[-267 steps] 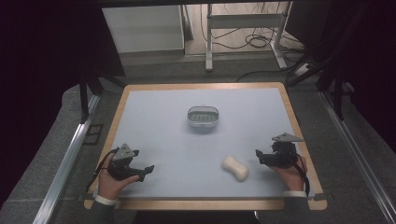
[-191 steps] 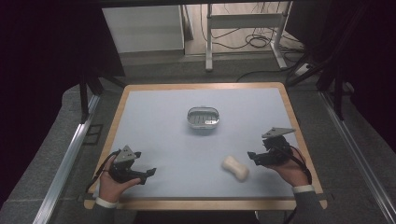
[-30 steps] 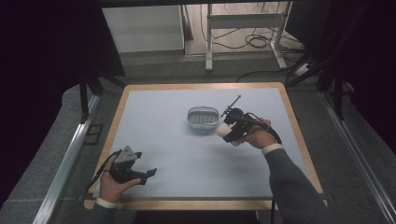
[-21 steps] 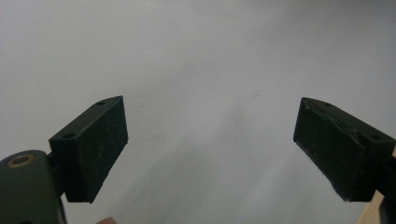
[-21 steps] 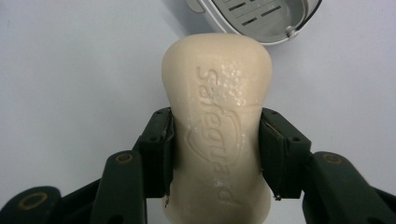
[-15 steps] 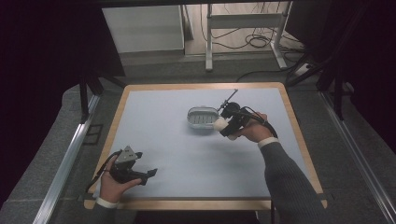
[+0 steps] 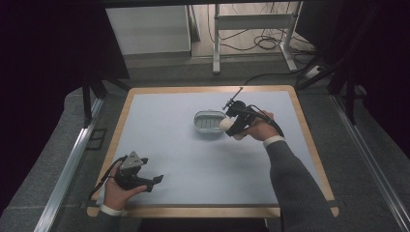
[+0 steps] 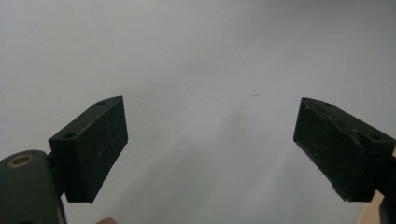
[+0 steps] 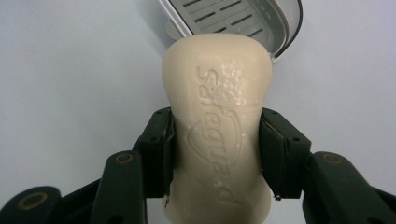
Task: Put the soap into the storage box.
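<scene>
- Done: right claw point(image 9: 215, 154) grips the cream waisted soap bar point(image 9: 217, 126).
- Left: setting it in the grey slotted plastic soap dish point(image 9: 238, 18) just ahead.
- Left claw point(image 8: 212, 149) gapes wide, idle.

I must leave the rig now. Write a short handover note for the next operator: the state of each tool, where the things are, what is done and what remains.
Right tool: shut on the soap bar, jaws gripping its narrow waist, held just beside the soap dish, on its right in the high view.
Left tool: open, holding nothing, low over the bare table near the front left corner.
Done: soap bar picked up and brought to the dish.
Left: probably move it over the slotted dish, lower it in, open the jaws and withdraw.
</scene>
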`<state>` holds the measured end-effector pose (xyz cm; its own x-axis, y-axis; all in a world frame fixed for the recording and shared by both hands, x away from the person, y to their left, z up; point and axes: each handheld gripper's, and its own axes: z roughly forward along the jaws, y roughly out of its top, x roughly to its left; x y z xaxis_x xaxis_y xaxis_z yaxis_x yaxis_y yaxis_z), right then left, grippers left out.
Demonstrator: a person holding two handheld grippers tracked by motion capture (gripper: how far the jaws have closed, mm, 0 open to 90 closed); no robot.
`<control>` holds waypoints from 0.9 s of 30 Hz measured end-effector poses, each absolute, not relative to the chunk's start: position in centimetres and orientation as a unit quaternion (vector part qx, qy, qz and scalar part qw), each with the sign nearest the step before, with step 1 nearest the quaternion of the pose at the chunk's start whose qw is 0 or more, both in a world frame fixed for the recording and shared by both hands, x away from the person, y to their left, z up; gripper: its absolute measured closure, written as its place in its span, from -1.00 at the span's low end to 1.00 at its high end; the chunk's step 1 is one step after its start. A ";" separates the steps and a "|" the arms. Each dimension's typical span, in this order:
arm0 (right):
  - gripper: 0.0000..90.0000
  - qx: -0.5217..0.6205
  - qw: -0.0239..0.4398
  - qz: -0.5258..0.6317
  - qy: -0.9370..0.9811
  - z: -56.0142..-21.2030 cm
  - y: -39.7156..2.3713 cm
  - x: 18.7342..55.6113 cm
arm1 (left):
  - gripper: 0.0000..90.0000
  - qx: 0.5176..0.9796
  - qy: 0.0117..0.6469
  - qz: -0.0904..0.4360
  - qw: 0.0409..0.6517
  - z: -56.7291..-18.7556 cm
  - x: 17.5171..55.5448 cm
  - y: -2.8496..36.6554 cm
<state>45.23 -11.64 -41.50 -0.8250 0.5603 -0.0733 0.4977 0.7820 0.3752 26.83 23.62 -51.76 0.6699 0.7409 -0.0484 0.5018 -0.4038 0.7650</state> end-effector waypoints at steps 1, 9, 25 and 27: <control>0.10 0.282 0.091 0.172 0.940 -41.5 -11.6 45.3 | -0.77 0.824 0.377 0.152 0.395 -51.8 26.8 23.6; 0.10 0.273 0.101 0.167 0.942 -41.5 -11.1 45.9 | -0.77 0.823 0.378 0.151 0.396 -51.7 26.8 23.7; 0.10 0.269 0.105 0.159 0.944 -41.7 -10.3 47.7 | -0.77 0.823 0.377 0.151 0.397 -51.8 26.9 23.8; 0.10 0.272 0.100 0.156 0.944 -41.7 -10.2 47.9 | -0.77 0.823 0.377 0.151 0.397 -51.8 26.9 23.8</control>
